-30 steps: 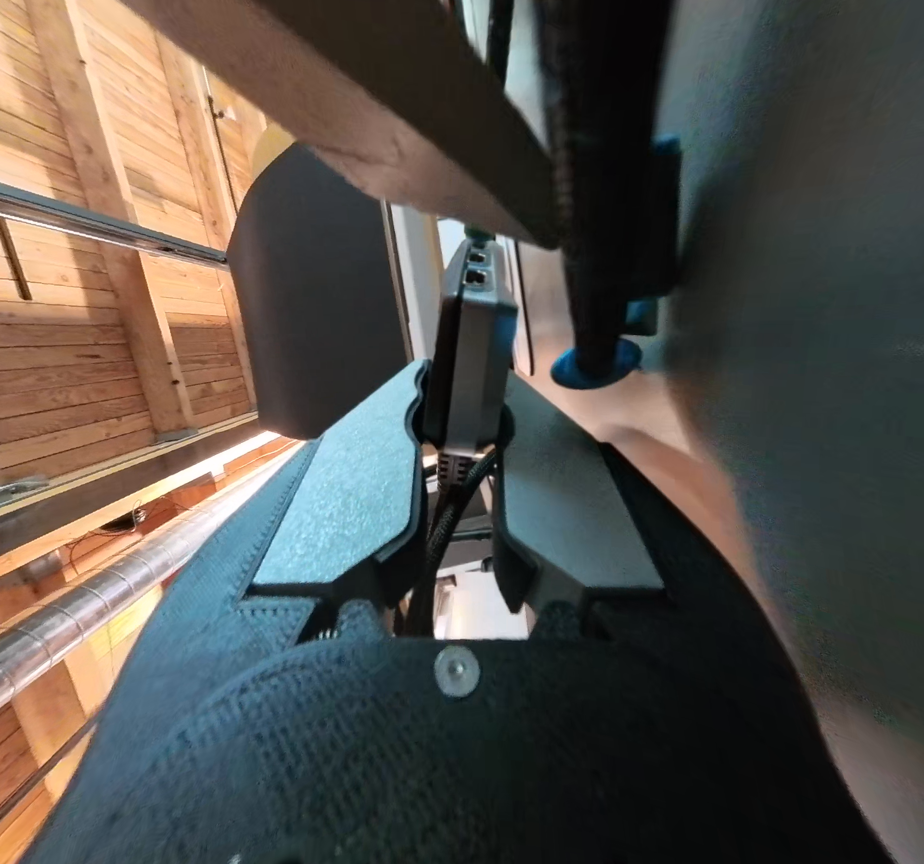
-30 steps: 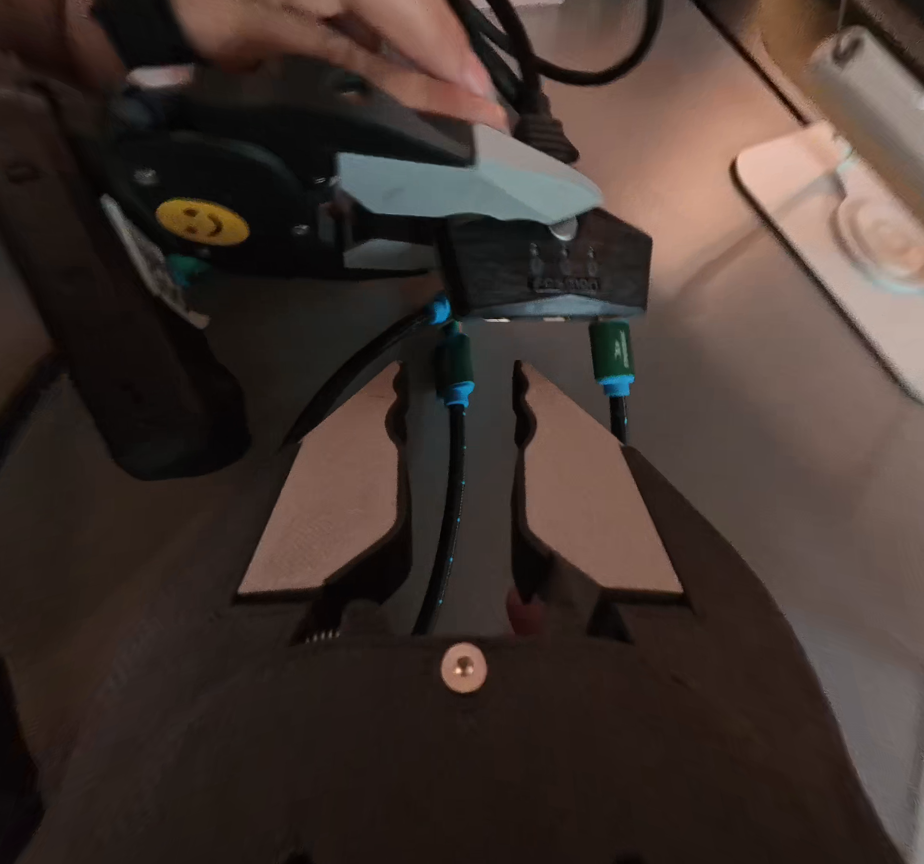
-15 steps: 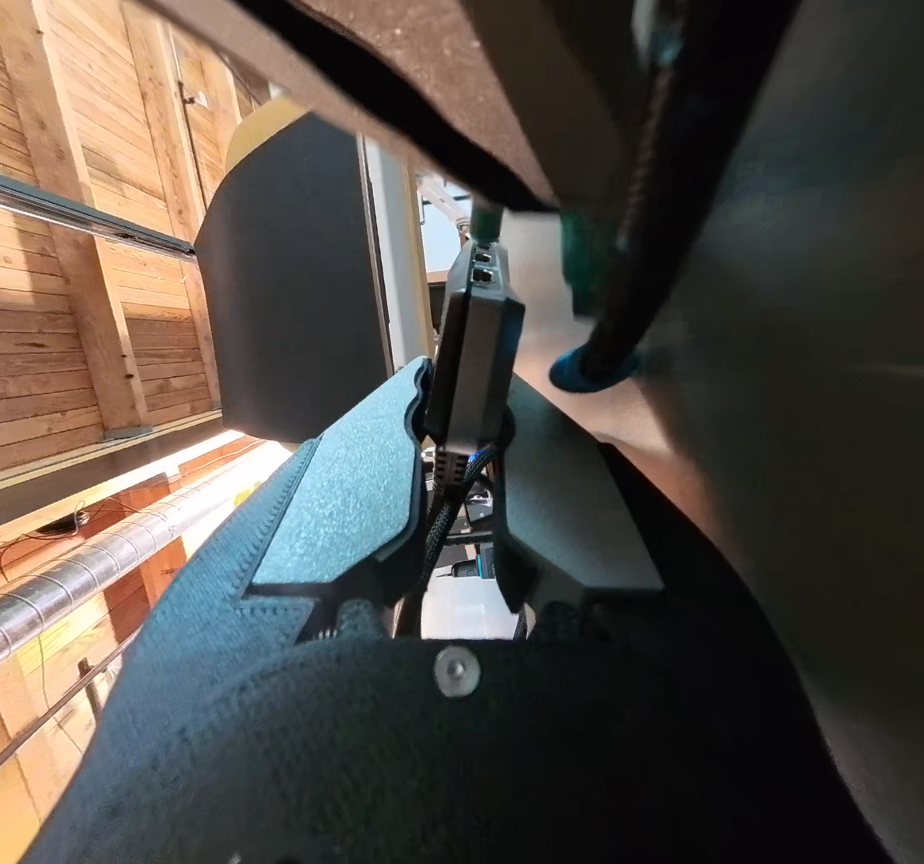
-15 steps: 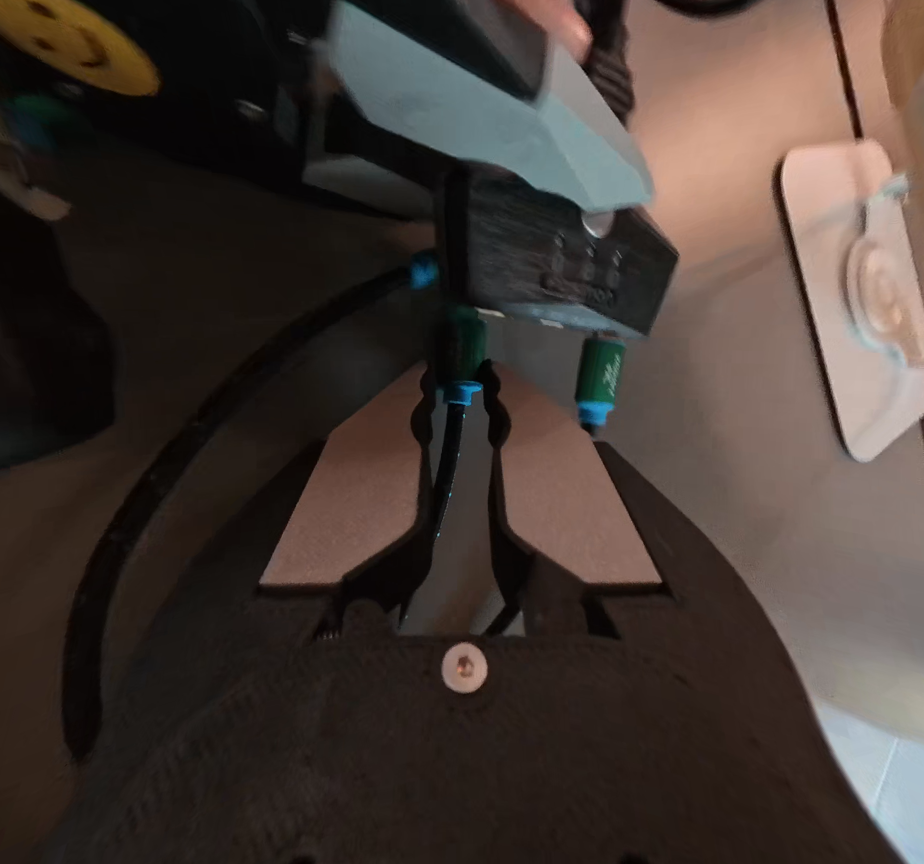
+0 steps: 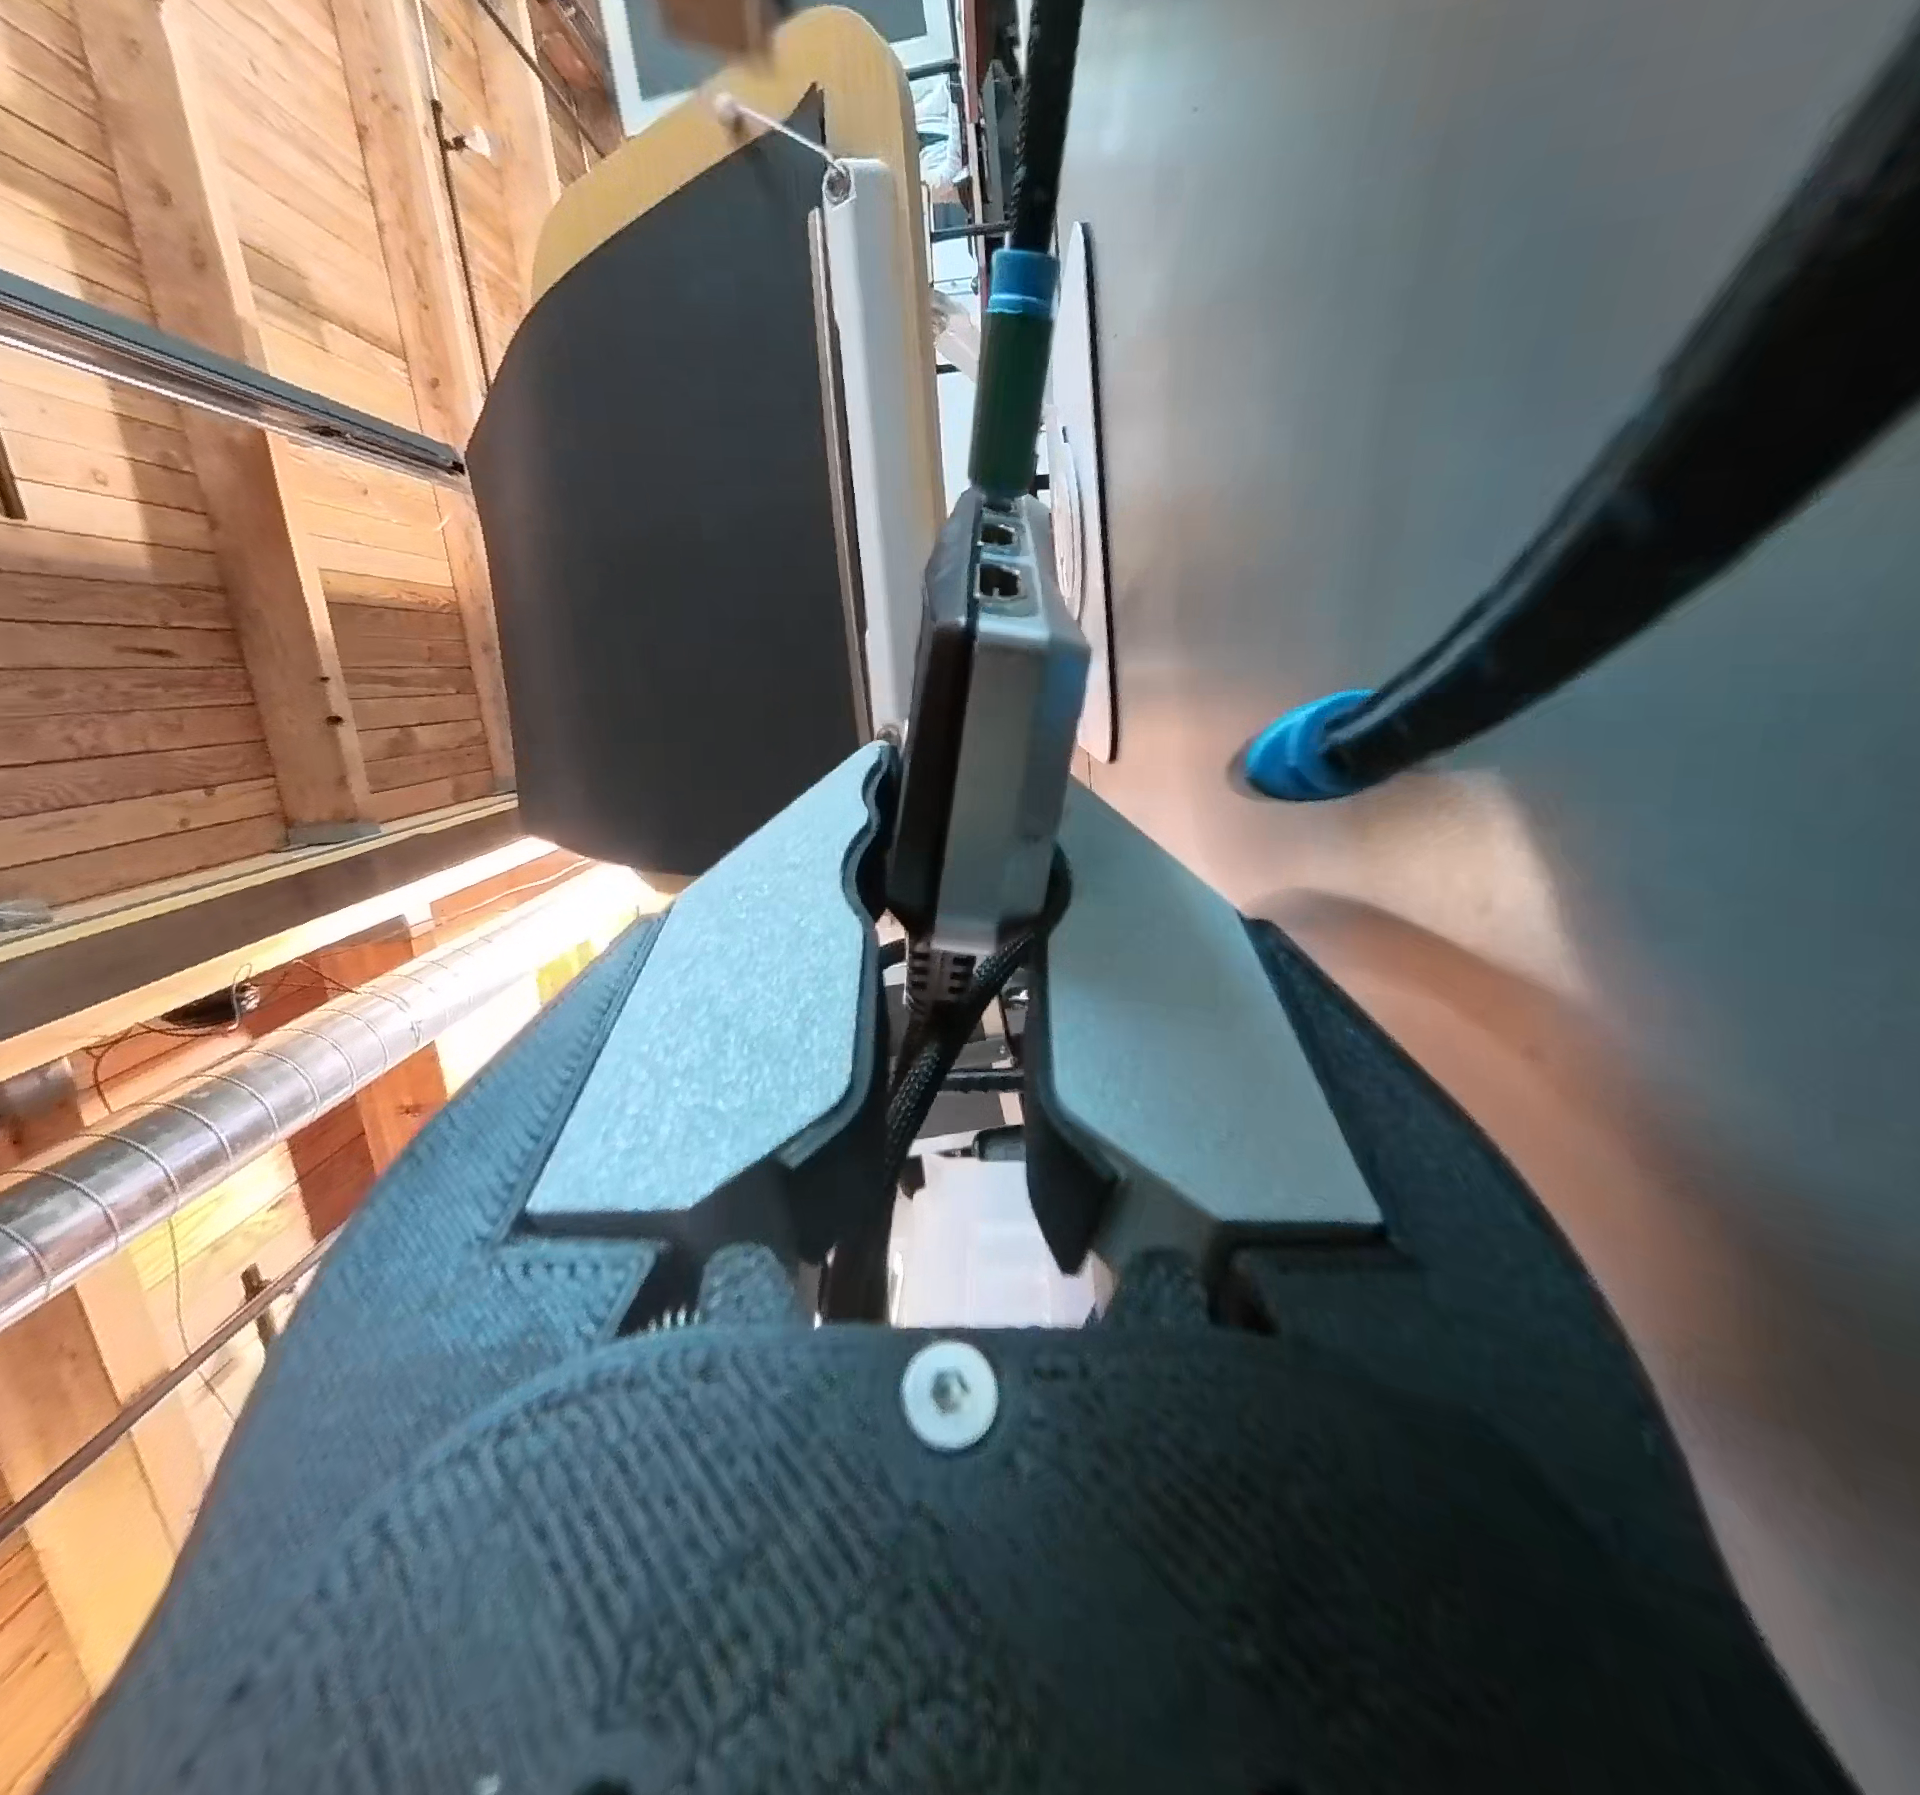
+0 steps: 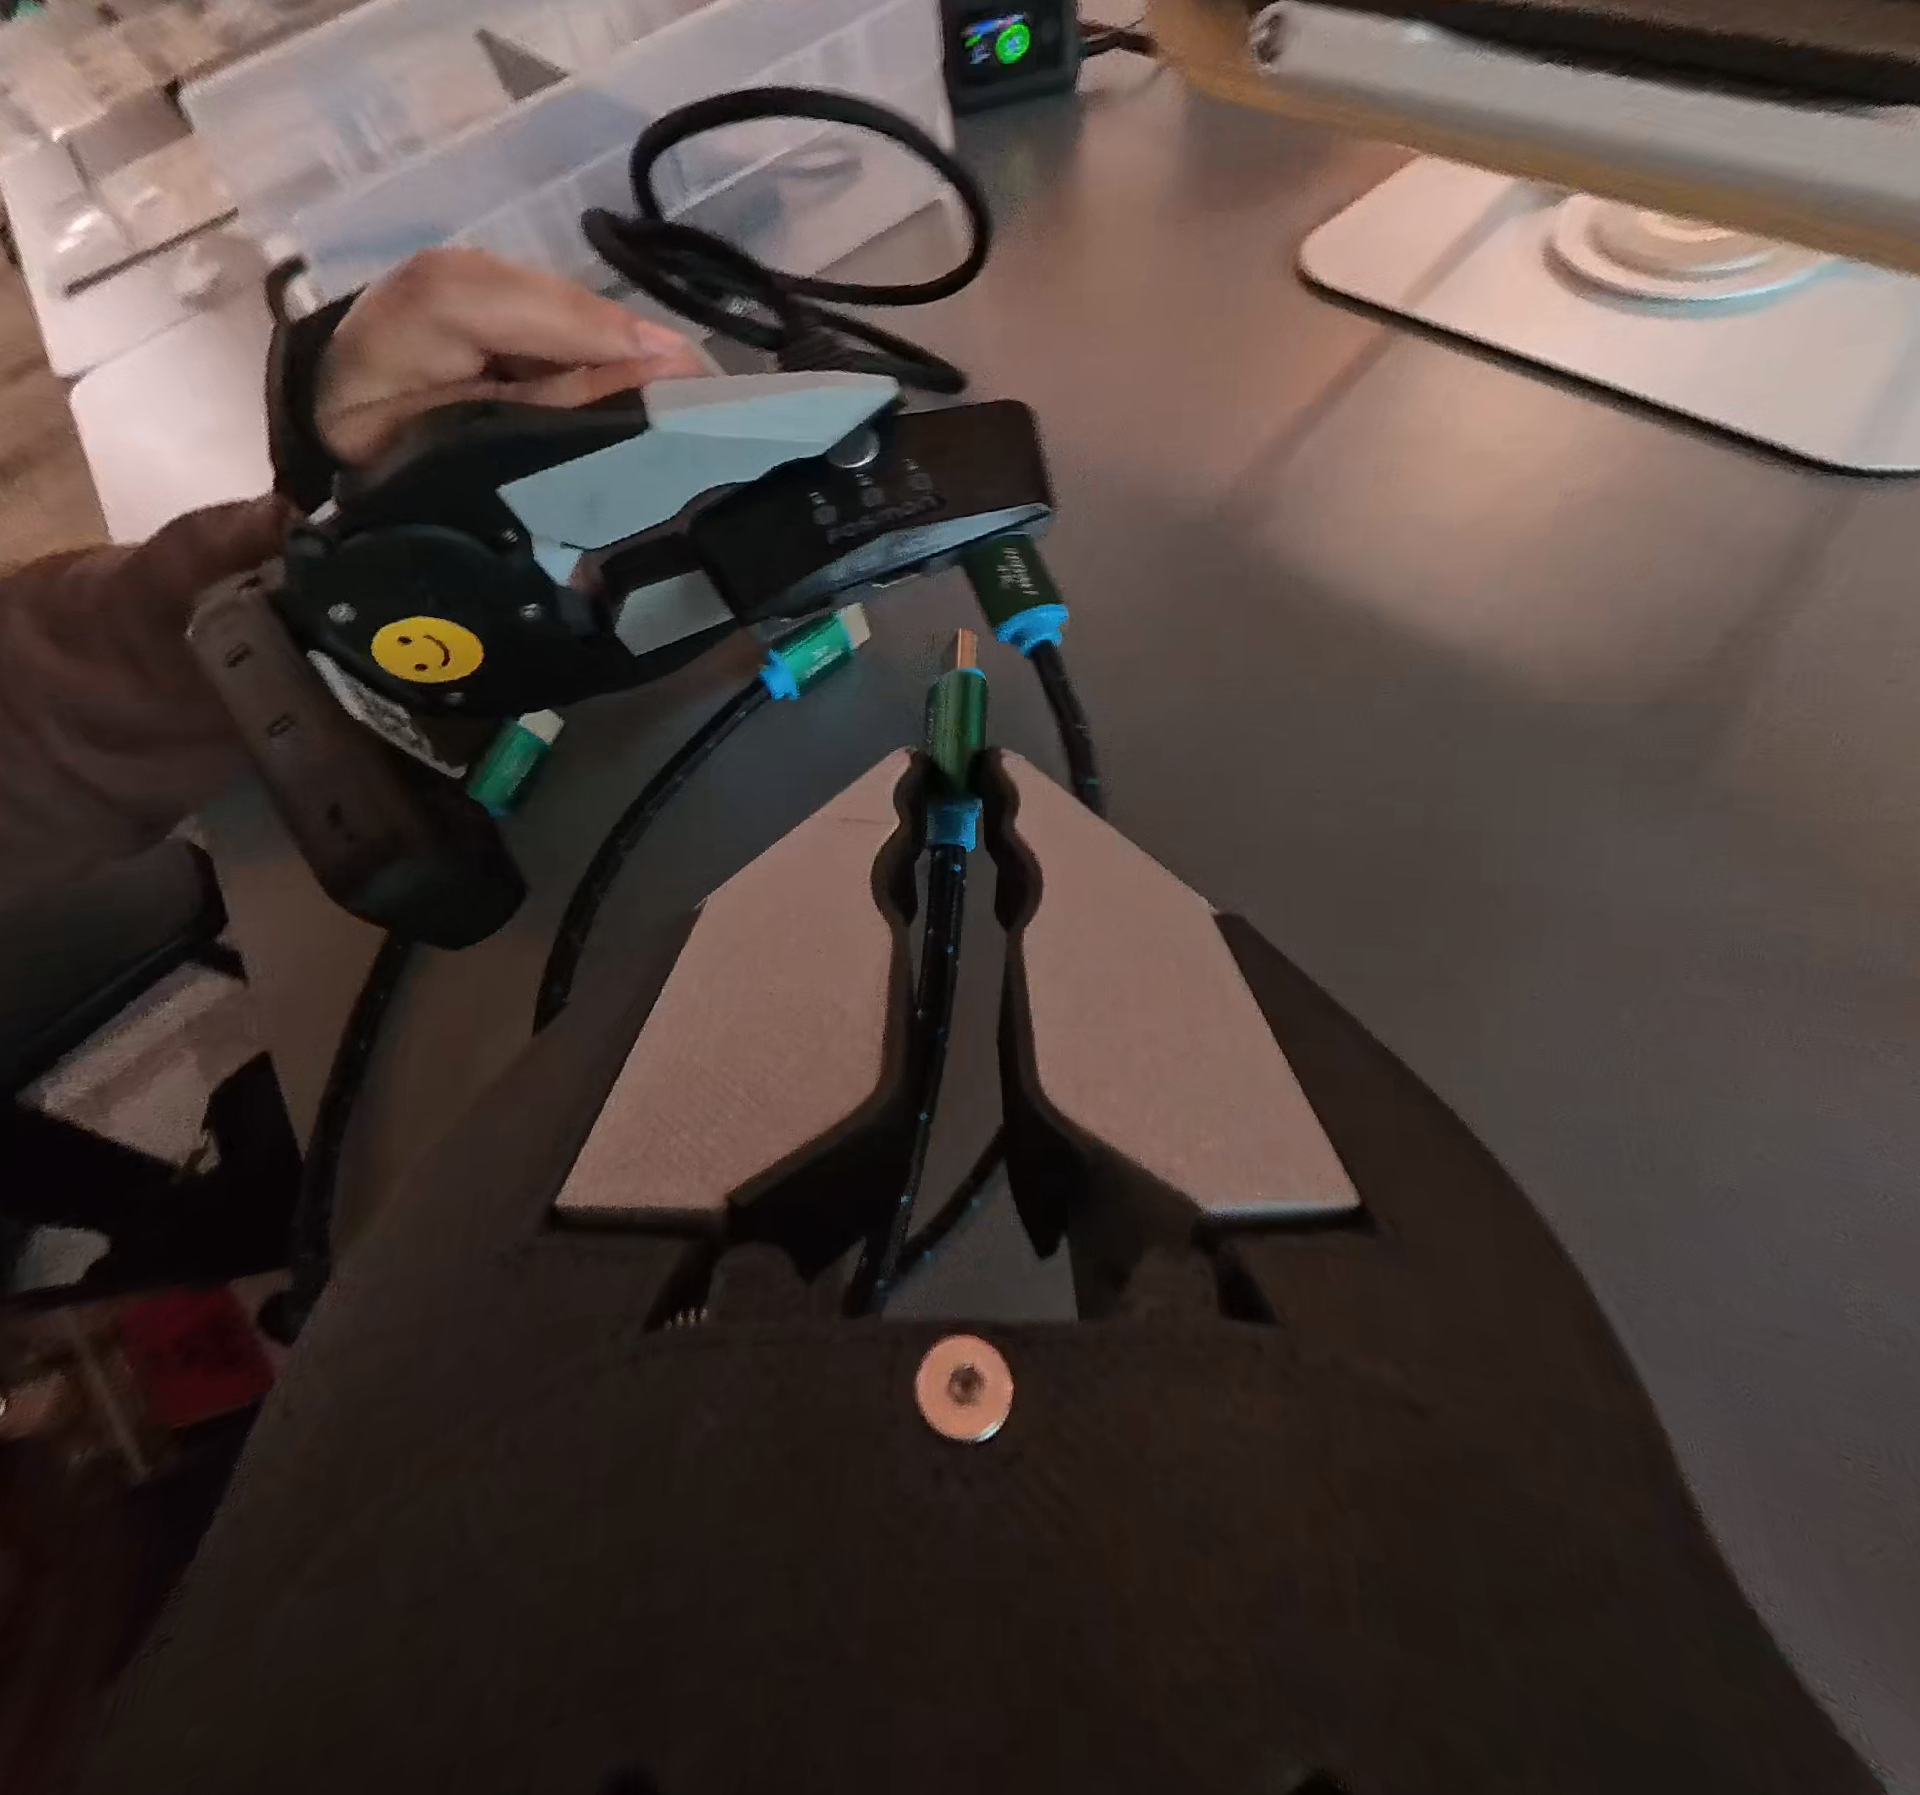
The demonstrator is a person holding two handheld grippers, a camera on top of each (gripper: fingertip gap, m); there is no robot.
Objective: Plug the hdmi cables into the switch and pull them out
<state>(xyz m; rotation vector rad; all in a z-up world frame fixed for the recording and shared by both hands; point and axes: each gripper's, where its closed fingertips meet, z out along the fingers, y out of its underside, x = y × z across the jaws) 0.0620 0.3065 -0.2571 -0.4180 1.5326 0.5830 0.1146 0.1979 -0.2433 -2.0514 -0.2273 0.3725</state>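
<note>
Right gripper (image 6: 951, 789) is clamping a freed green plug (image 6: 954, 722) just short of the switch (image 6: 883, 498), which the left gripper (image 5: 971, 841) is pinching above the desk (image 6: 1455, 706), leaving one plug (image 6: 1013, 587) apparently awaiting a straight pull.

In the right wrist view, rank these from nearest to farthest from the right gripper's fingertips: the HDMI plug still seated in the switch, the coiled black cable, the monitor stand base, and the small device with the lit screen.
1. HDMI plug still in the switch: just ahead of the right gripper, slightly right.
2. Coiled black cable: beyond the switch, ahead-left.
3. Monitor stand base: far right.
4. Small device with the lit screen: at the table's back edge.
The coiled cable and the stand base are close to call.
</note>
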